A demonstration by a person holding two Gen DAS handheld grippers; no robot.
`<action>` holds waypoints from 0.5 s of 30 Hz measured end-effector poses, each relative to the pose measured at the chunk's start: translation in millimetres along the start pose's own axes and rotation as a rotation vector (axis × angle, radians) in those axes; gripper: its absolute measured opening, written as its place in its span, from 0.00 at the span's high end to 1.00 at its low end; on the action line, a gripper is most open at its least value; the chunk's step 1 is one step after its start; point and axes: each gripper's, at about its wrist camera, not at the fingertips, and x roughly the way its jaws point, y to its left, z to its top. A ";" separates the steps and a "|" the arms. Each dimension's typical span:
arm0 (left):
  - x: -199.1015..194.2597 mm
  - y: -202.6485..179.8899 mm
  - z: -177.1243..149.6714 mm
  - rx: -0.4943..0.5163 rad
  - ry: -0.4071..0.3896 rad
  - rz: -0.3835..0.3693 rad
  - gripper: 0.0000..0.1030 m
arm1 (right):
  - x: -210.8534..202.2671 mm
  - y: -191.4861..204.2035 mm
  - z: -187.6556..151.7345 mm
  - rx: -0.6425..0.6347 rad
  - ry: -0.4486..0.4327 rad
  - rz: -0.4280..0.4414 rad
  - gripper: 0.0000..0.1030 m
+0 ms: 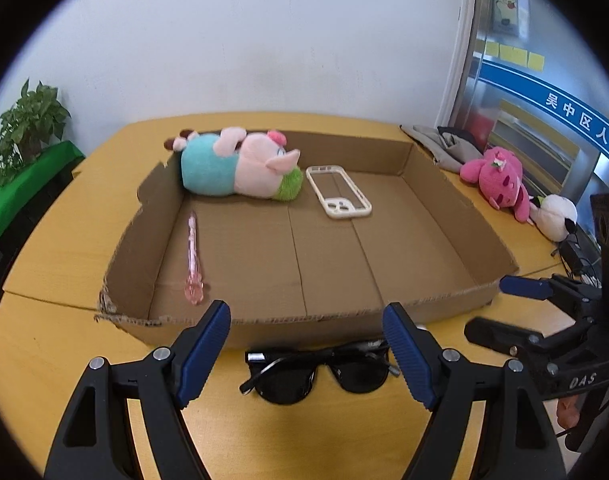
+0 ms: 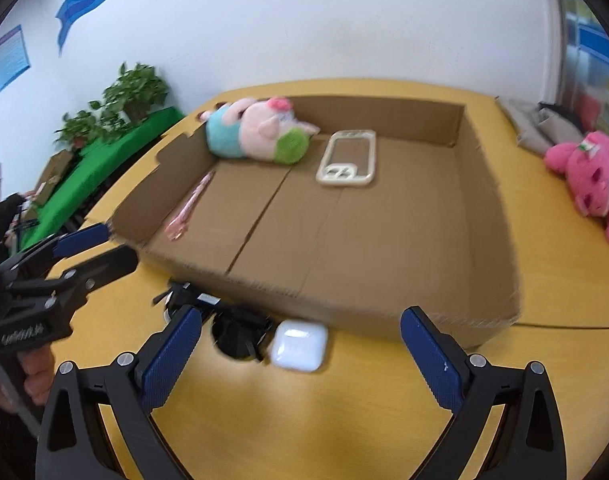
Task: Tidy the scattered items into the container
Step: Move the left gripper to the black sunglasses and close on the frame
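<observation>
A shallow cardboard box [image 1: 436, 312] [image 2: 384, 320] lies on the yellow table. Inside it are a pink-and-teal plush pig [image 1: 240, 164] [image 2: 256, 132], a cream phone case [image 1: 338, 192] [image 2: 347, 158] and a pink pen [image 1: 193, 258] [image 2: 188, 206]. Black sunglasses [image 1: 320, 376] [image 2: 236, 334] lie on the table in front of the box, between the fingers of my open left gripper [image 1: 306, 334]. A white earbuds case [image 2: 299, 345] lies beside them, ahead of my open, empty right gripper [image 2: 302, 354].
A pink plush [image 1: 500, 180] [image 2: 588, 176], a white plush [image 1: 554, 216] and grey cloth [image 1: 444, 144] lie on the table's right side. Potted plants [image 1: 24, 128] [image 2: 120, 108] stand on a green-covered surface at left. Each gripper shows in the other's view, the right one [image 1: 512, 308] and the left one [image 2: 104, 248].
</observation>
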 end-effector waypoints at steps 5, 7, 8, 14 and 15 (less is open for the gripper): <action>26.0 19.1 -21.9 -0.019 0.108 -0.064 0.24 | 35.9 24.6 -24.0 -0.073 0.097 0.033 0.01; 38.5 25.0 -28.2 -0.034 0.144 -0.096 0.24 | 47.2 38.8 -27.8 -0.111 0.109 0.051 0.01; 43.9 26.9 -30.3 -0.036 0.157 -0.108 0.24 | 52.7 46.4 -27.4 -0.131 0.106 0.054 0.01; 68.5 28.1 -34.3 -0.019 0.207 -0.191 0.24 | 80.9 62.9 -21.1 -0.198 0.111 0.060 0.02; 71.6 28.0 -34.1 -0.016 0.211 -0.200 0.24 | 84.9 63.7 -20.7 -0.207 0.112 0.057 0.02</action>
